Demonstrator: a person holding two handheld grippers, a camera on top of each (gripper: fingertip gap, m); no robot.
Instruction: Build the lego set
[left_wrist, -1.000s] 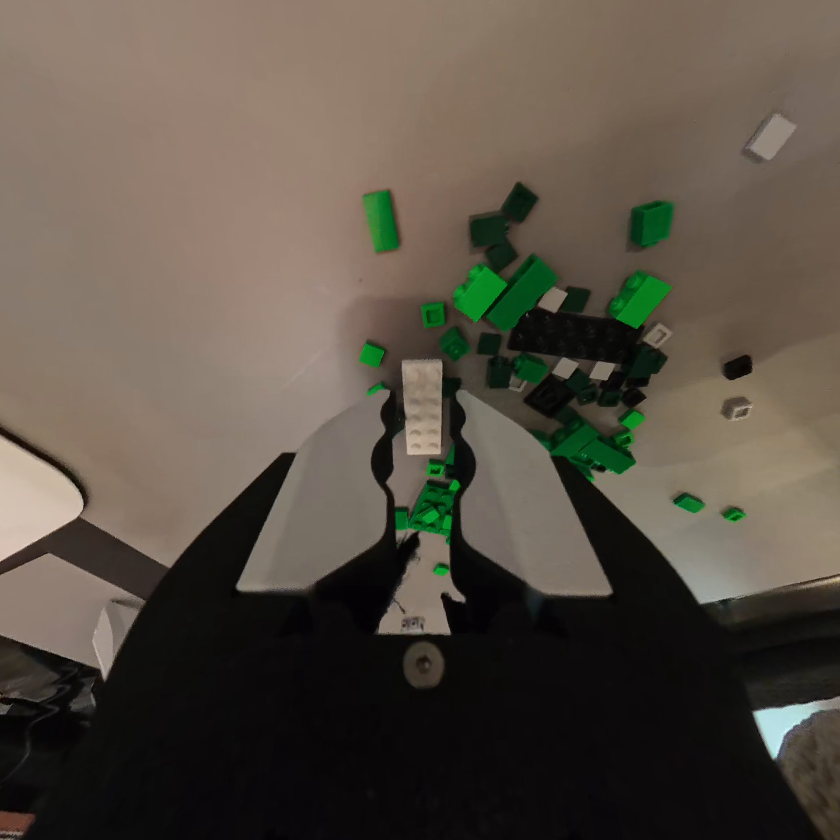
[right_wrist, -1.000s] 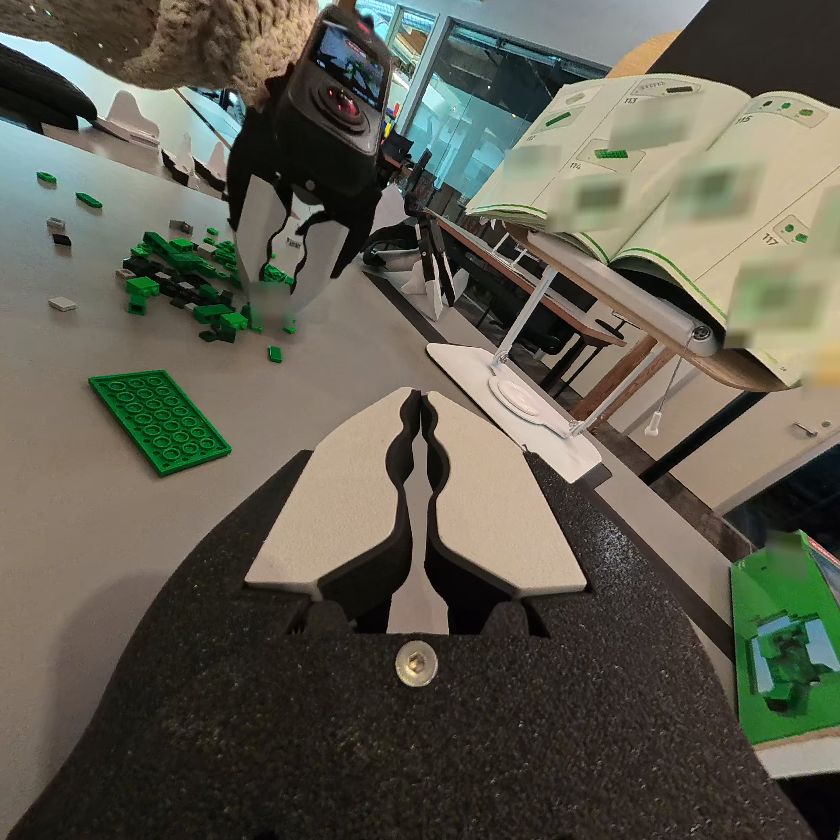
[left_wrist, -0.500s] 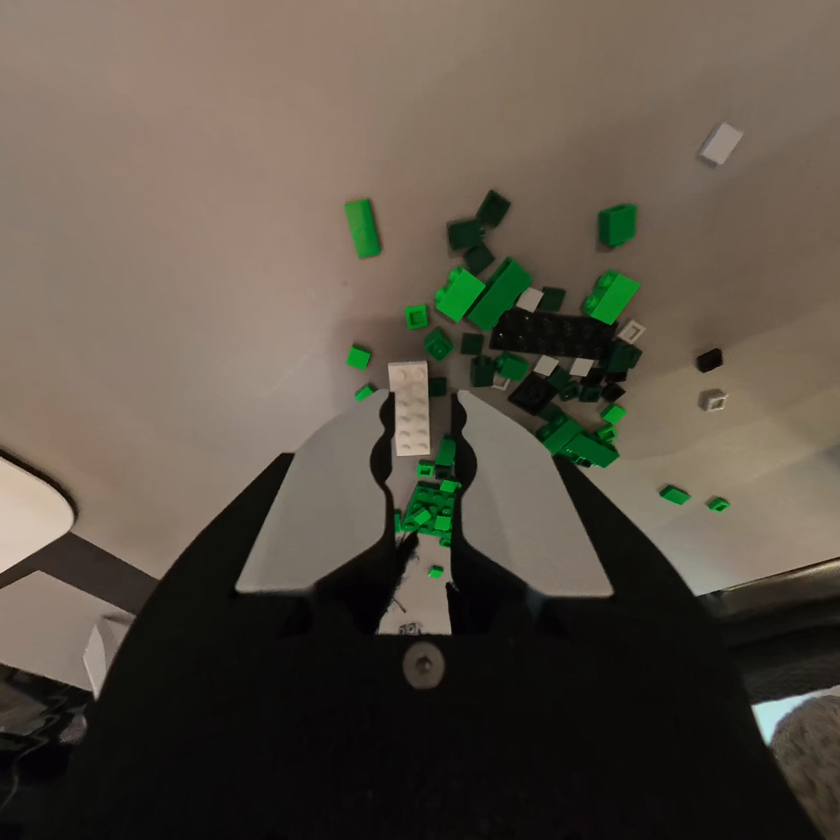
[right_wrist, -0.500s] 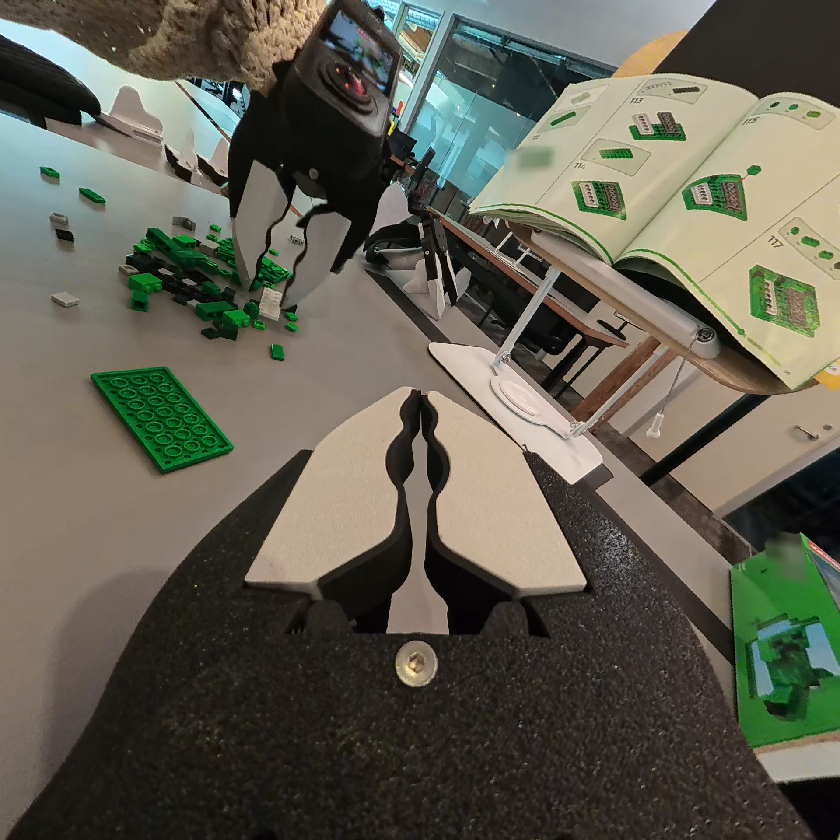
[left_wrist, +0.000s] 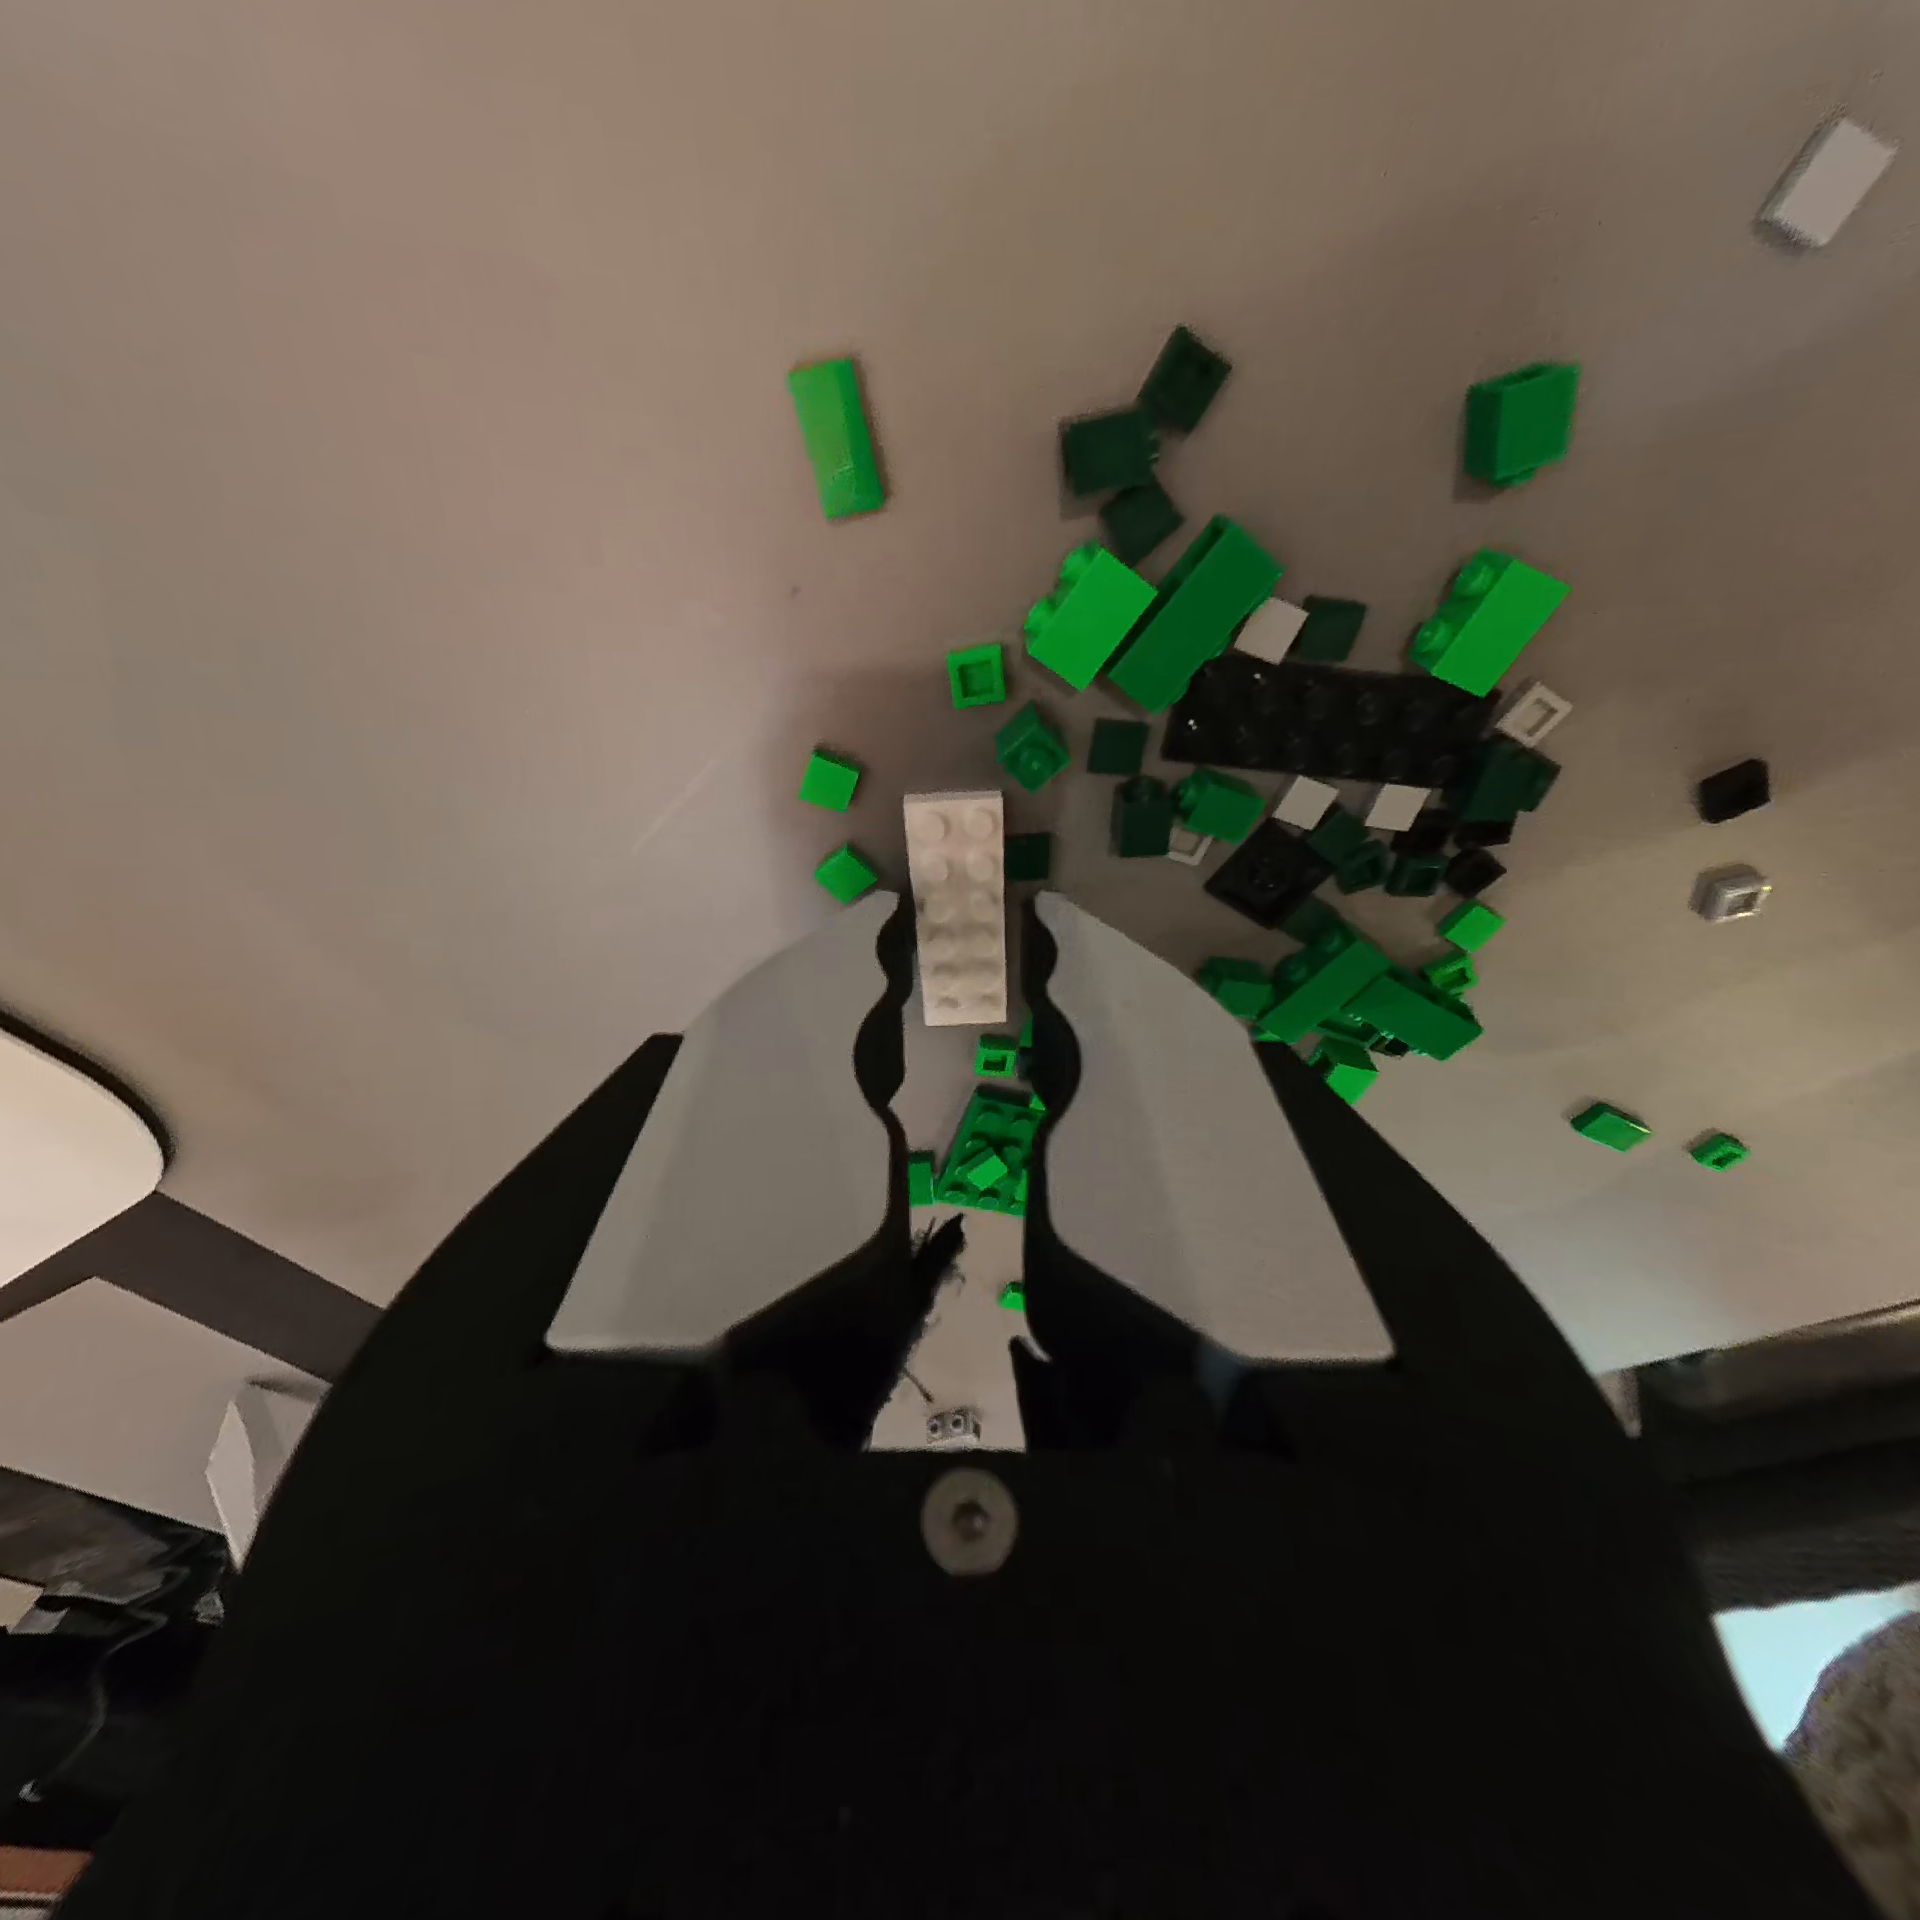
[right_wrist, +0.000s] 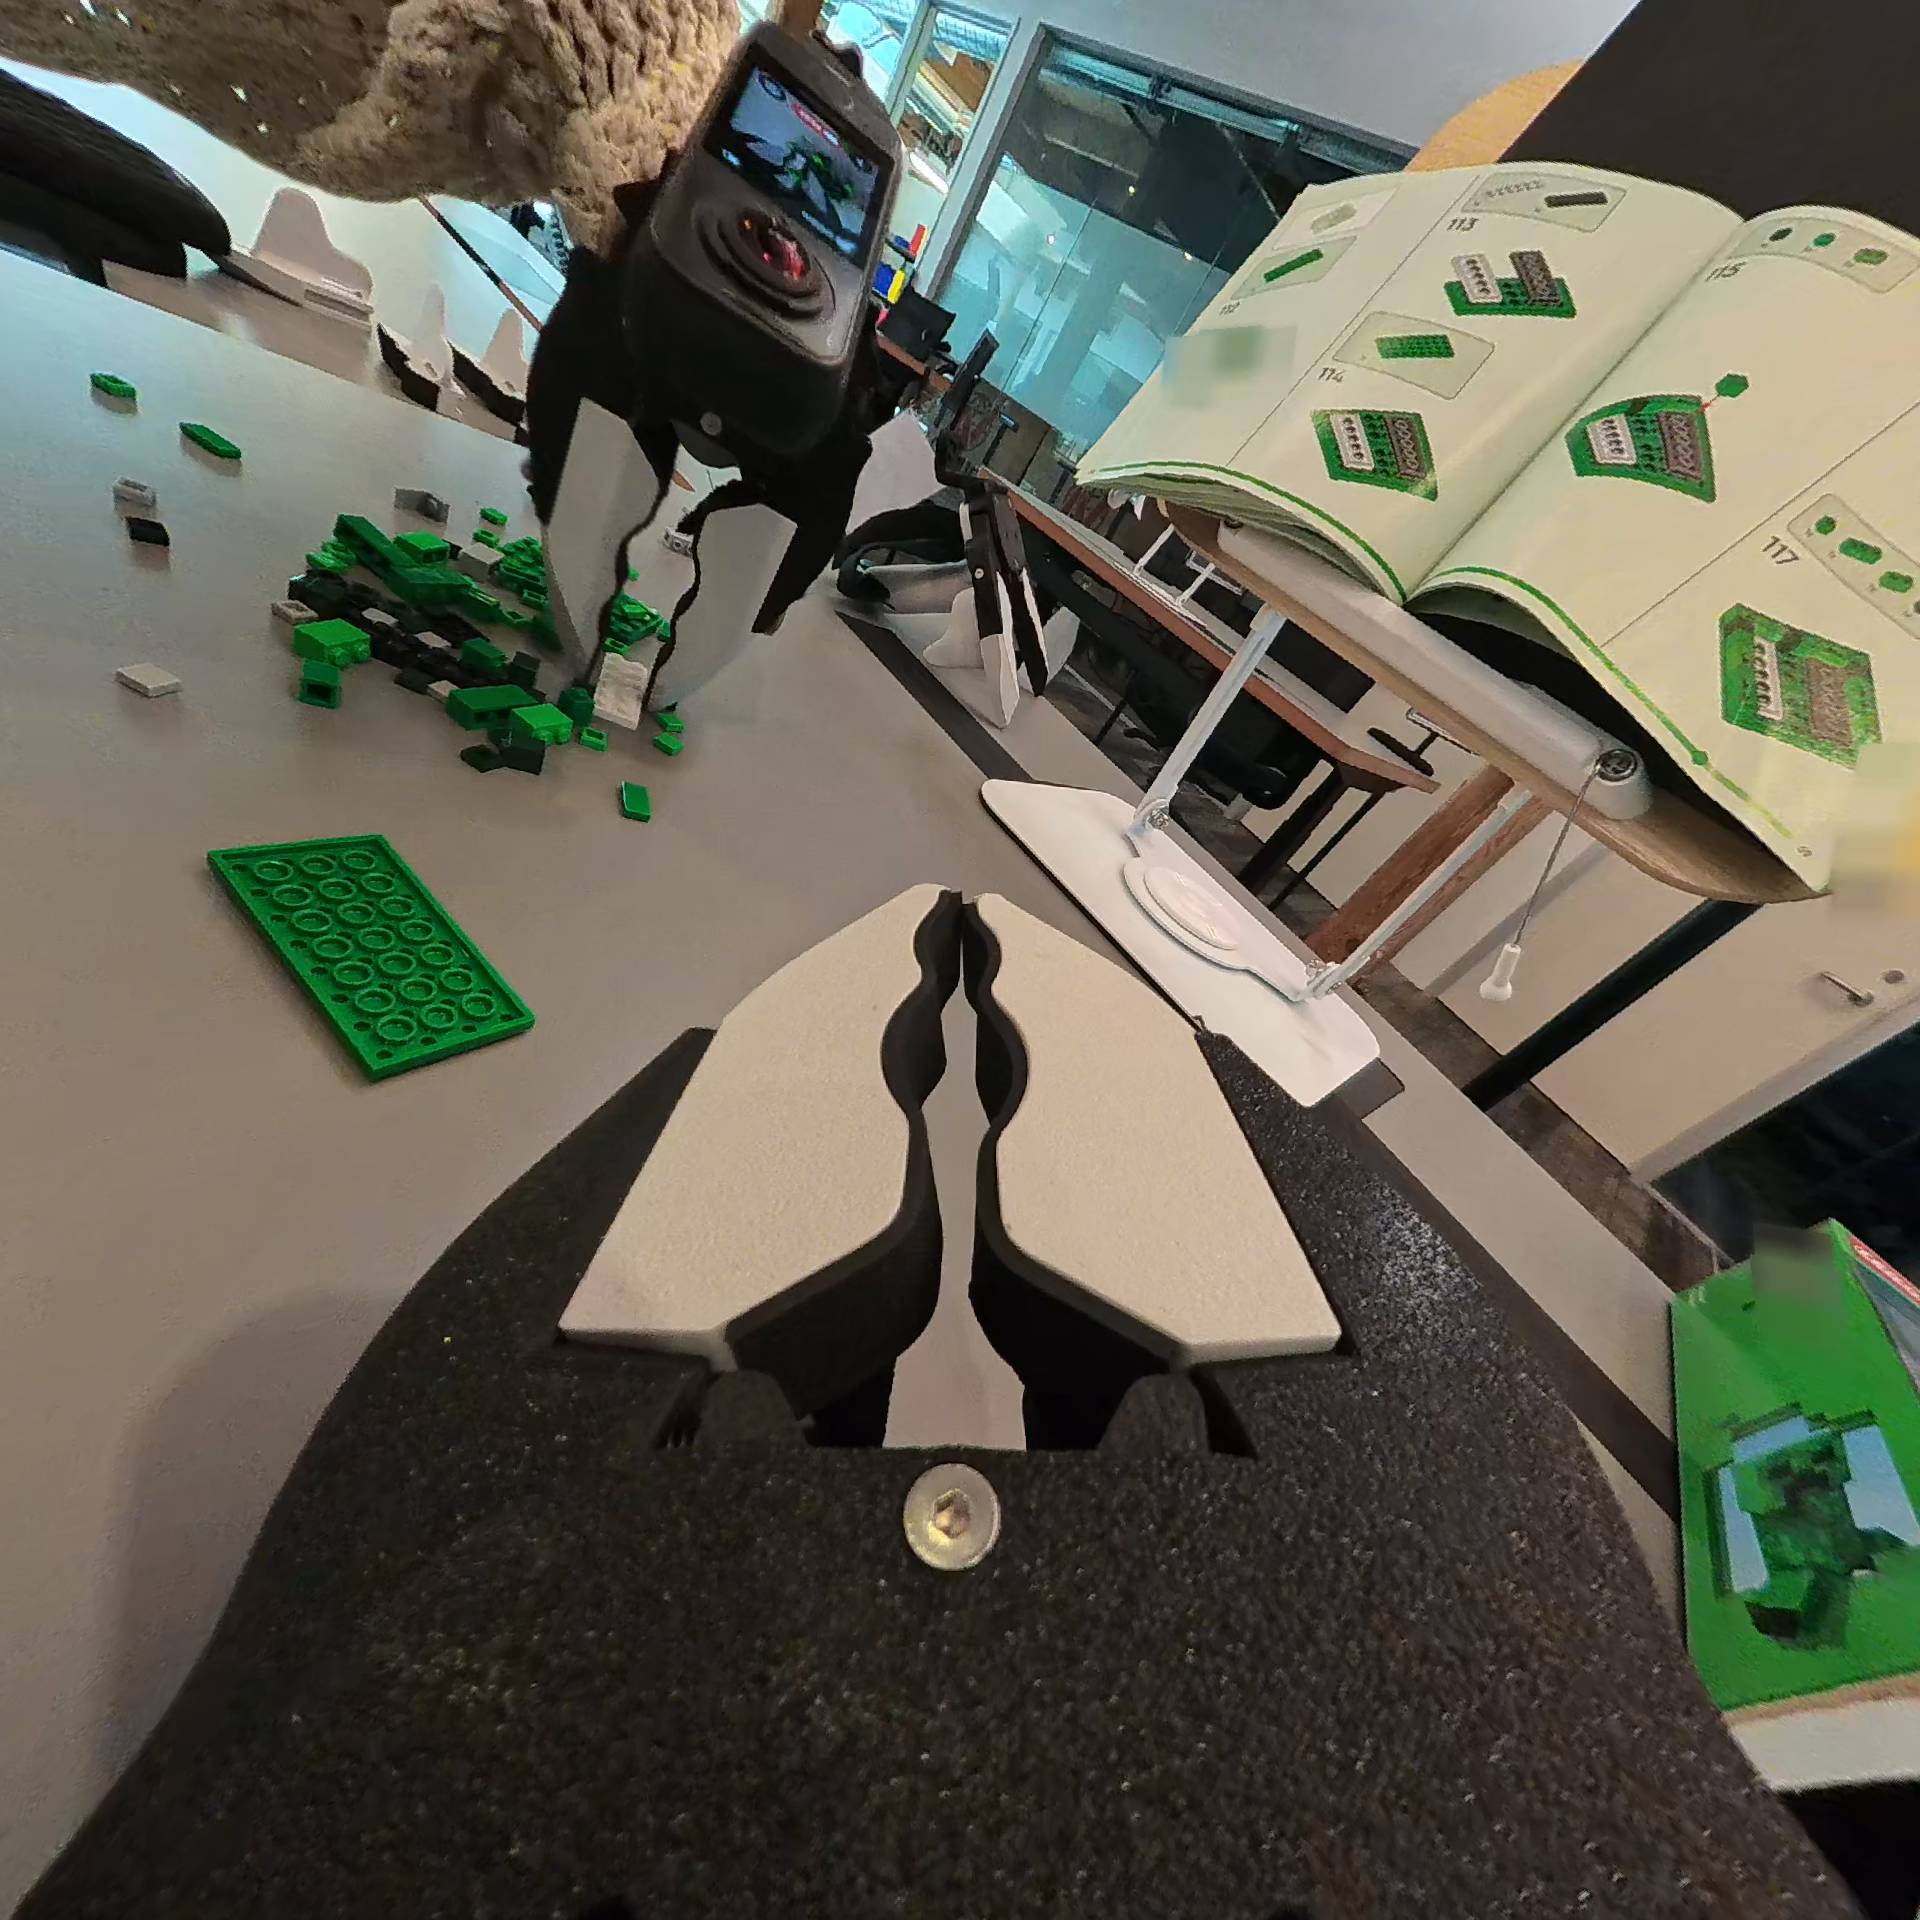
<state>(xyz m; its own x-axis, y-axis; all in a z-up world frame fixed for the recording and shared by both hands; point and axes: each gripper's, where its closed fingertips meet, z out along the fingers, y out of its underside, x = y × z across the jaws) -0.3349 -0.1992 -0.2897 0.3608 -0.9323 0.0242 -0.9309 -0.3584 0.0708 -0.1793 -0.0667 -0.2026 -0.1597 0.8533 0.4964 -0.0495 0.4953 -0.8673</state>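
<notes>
My left gripper (left_wrist: 966, 906) is open, its tips on either side of a white two-stud-wide brick (left_wrist: 956, 914) that lies on the grey table (left_wrist: 416, 520). The right wrist view shows the same gripper (right_wrist: 632, 670) pointing down at the white brick (right_wrist: 620, 691), beside the pile of green, black and white pieces (right_wrist: 436, 634). My right gripper (right_wrist: 961, 912) is shut and empty, hovering over the table. A green plate (right_wrist: 364, 951) lies flat to its front left.
A long black plate (left_wrist: 1330, 727) lies in the pile (left_wrist: 1299, 831). An open instruction booklet (right_wrist: 1558, 416) rests on a white stand (right_wrist: 1184, 914) at the table's right edge. A green set box (right_wrist: 1797, 1507) lies at the near right. A person's knitted sleeve (right_wrist: 468, 94) is above the left gripper. The grippers' ends are close to 25 cm from one another. My right gripper's tips are some 12 cm from the green plate (right_wrist: 364, 951).
My left gripper has come down closer to the table, so its tips now sit on either side of the white brick. The right gripper has not moved.
</notes>
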